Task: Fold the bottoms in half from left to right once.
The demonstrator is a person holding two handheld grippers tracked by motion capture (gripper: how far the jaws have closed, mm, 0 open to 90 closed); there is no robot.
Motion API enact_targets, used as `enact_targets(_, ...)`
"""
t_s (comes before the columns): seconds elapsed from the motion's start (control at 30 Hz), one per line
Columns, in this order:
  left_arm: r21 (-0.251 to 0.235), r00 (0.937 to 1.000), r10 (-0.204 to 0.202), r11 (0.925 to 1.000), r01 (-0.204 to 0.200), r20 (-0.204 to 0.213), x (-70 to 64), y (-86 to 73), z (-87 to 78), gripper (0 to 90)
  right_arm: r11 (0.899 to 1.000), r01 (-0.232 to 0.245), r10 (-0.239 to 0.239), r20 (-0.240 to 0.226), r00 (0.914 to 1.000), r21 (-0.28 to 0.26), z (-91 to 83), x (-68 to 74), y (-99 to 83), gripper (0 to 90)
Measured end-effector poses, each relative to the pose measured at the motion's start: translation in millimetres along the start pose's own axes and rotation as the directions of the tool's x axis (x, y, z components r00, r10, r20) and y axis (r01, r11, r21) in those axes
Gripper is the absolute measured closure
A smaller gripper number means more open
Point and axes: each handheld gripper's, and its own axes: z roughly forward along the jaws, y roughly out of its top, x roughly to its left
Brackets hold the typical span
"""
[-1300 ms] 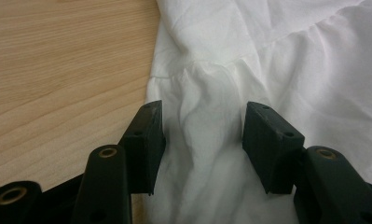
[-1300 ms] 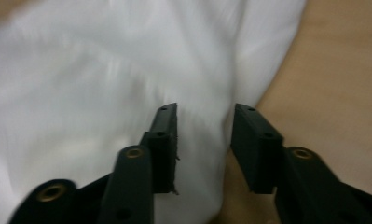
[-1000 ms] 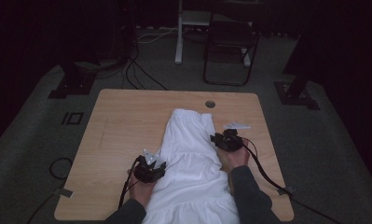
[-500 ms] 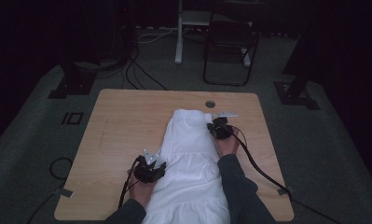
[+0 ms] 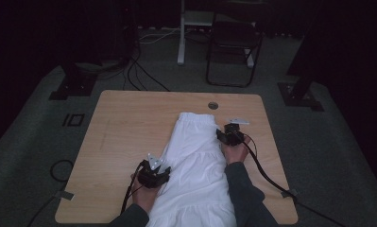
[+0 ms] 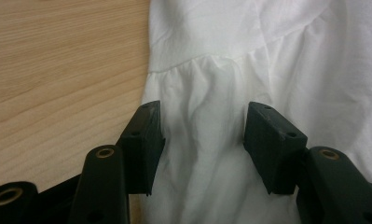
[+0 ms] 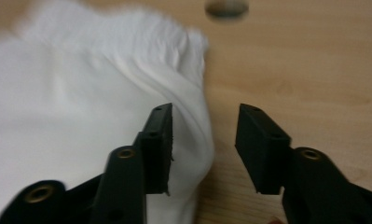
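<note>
White garment (image 5: pixel 195 161) lies spread lengthwise on the wooden table (image 5: pixel 124 127) in the high view, its gathered waistband toward the far edge near a round grommet hole (image 5: pixel 213 105) and its lower part running off the near edge between the person's forearms. The left gripper (image 5: pixel 154 174) sits at the cloth's left edge partway down, and the right gripper (image 5: pixel 229 135) sits at the cloth's right edge nearer the waistband, a cable (image 5: pixel 271 177) trailing from it across the table. In the left gripper view, the jaws stand wide apart over the garment (image 6: pixel 267 60), a raised fold of fabric between them, bare table (image 6: pixel 58 60) to the left. In the right gripper view, the jaws stand wide apart astride the garment's (image 7: pixel 81 93) edge, one jaw over cloth and the other over bare wood (image 7: pixel 305 79), with the blurred grommet hole (image 7: pixel 226 8) beyond.
</note>
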Motion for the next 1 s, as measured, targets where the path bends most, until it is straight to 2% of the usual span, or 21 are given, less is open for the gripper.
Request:
enact_targets(0.07, -0.001, 1.0, -0.003, 1.0, 0.003, 0.001, -2.6, -1.7, -1.8, 46.9, 0.999, 0.007, -0.009, -0.045, 0.999, -0.034, -9.6, 6.6, -1.2, 51.4)
enact_targets(0.17, 0.011, 0.9998, -0.008, 0.9999, 0.008, 0.017, -1.1, -0.6, -3.3, 46.9, 0.996, 0.085, -0.082, -0.105, 0.991, 0.016, -8.4, 19.9, -9.1, 50.2)
enact_targets(0.23, 0.021, 0.9998, -0.003, 0.9998, 0.002, 0.018, 2.9, 6.2, -5.4, 46.9, 0.99, 0.129, -0.123, -0.105, 0.9869, 0.052, -2.3, 26.1, -16.5, 51.3)
enact_targets(0.27, 0.01, 0.9998, 0.0, 0.9999, -0.001, 0.019, 5.6, 12.0, -7.5, 46.9, 0.988, 0.139, -0.131, -0.104, 0.9859, 0.069, 1.3, 27.7, -19.6, 52.0)
enact_targets(0.37, -0.034, 0.9965, 0.014, 0.9994, -0.011, 0.083, 15.8, 40.4, -9.4, 44.6, 0.983, 0.151, -0.142, -0.093, 0.9855, 0.102, 9.3, 29.7, -26.2, 52.7)
enact_targets(0.43, -0.063, 0.9927, 0.018, 0.998, -0.011, 0.119, 22.8, 62.1, -1.0, 43.1, 0.982, 0.165, -0.157, -0.086, 0.9839, 0.094, 9.8, 30.6, -27.0, 52.9)
enact_targets(0.5, -0.086, 0.9912, 0.024, 0.9962, -0.013, 0.13, 27.0, 79.3, 15.2, 43.1, 0.981, 0.172, -0.165, -0.081, 0.9829, 0.091, 10.0, 31.2, -27.5, 53.2)
enact_targets(0.57, -0.092, 0.9919, 0.023, 0.9957, -0.012, 0.125, 27.8, 86.8, 36.0, 43.0, 0.978, 0.187, -0.181, -0.076, 0.9806, 0.089, 9.9, 32.0, -28.5, 53.2)
enact_targets(0.67, -0.029, 0.9955, 0.037, 0.999, -0.035, 0.087, 20.9, 81.2, 68.3, 43.1, 0.978, 0.19, -0.184, -0.075, 0.9801, 0.087, 9.8, 32.2, -29.0, 53.2)
enact_targets(0.73, 0.0, 0.997, 0.056, 0.9984, -0.057, 0.053, 16.6, 73.5, 78.2, 43.3, 0.977, 0.193, -0.187, -0.075, 0.9795, 0.085, 9.7, 32.2, -29.3, 53.2)
enact_targets(0.77, 0.005, 0.9972, 0.058, 0.9983, -0.059, 0.048, 16.4, 73.0, 78.0, 43.4, 0.978, 0.193, -0.187, -0.074, 0.9796, 0.082, 9.6, 32.4, -29.8, 53.3)
enact_targets(0.8, -0.011, 0.9979, 0.052, 0.9986, -0.051, 0.04, 16.2, 71.9, 76.3, 43.6, 0.978, 0.194, -0.189, -0.072, 0.9793, 0.08, 9.4, 32.5, -30.3, 53.3)
enact_targets(0.87, 0.005, 0.9994, 0.029, 0.9996, -0.029, 0.02, 16.5, 68.0, 72.9, 44.3, 0.979, 0.189, -0.185, -0.069, 0.9804, 0.074, 8.4, 33.3, -32.0, 53.5)
enact_targets(1.0, 0.008, 0.9995, 0.03, 0.9995, -0.031, 0.003, 9.0, 57.7, 62.0, 44.8, 0.979, 0.193, -0.188, -0.076, 0.9792, 0.07, 0.9, 35.8, -38.9, 53.5)
